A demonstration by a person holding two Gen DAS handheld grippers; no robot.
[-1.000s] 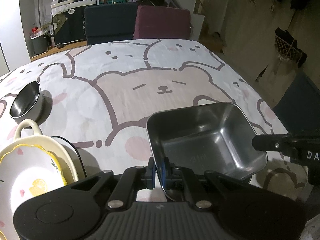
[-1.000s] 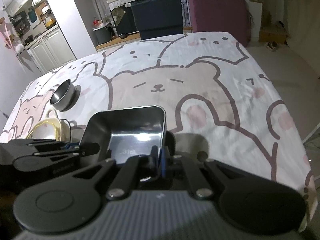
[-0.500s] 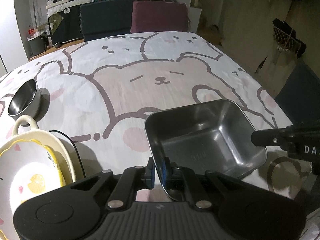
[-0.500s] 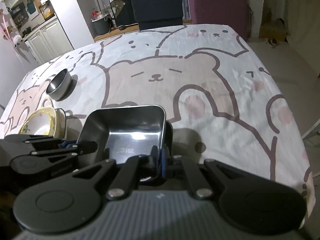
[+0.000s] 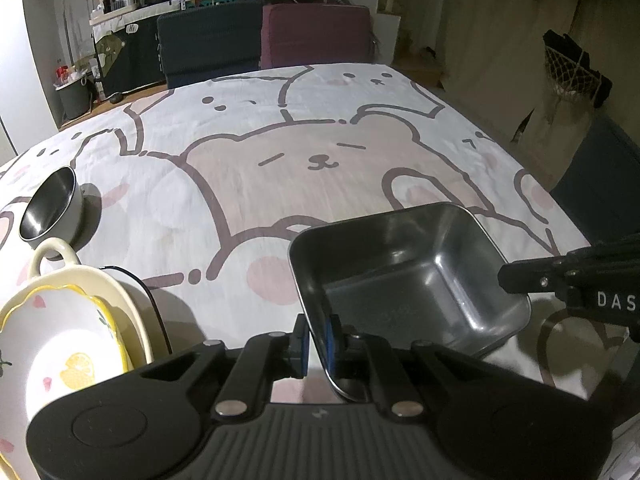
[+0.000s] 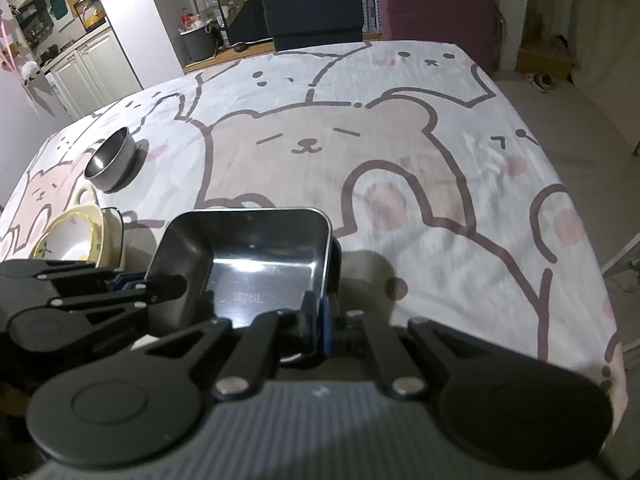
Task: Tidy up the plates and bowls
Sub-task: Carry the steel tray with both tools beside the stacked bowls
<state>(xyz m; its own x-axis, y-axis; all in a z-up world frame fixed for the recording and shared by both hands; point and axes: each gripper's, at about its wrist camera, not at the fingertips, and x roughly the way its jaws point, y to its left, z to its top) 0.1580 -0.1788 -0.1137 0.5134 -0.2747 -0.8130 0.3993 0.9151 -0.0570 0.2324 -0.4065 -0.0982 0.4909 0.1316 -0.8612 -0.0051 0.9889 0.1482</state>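
Two grippers, left and right, clamp opposite rims of one steel tray, held just above the table. Keep it level; carry toward the plates and bowl at left.

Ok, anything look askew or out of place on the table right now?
The square steel dish sits tilted, held off the cloth with the left gripper and right gripper each pinching a rim. The small steel bowl stands alone, apart from the stacked yellow-rimmed dishes. Nothing looks spilled or broken.
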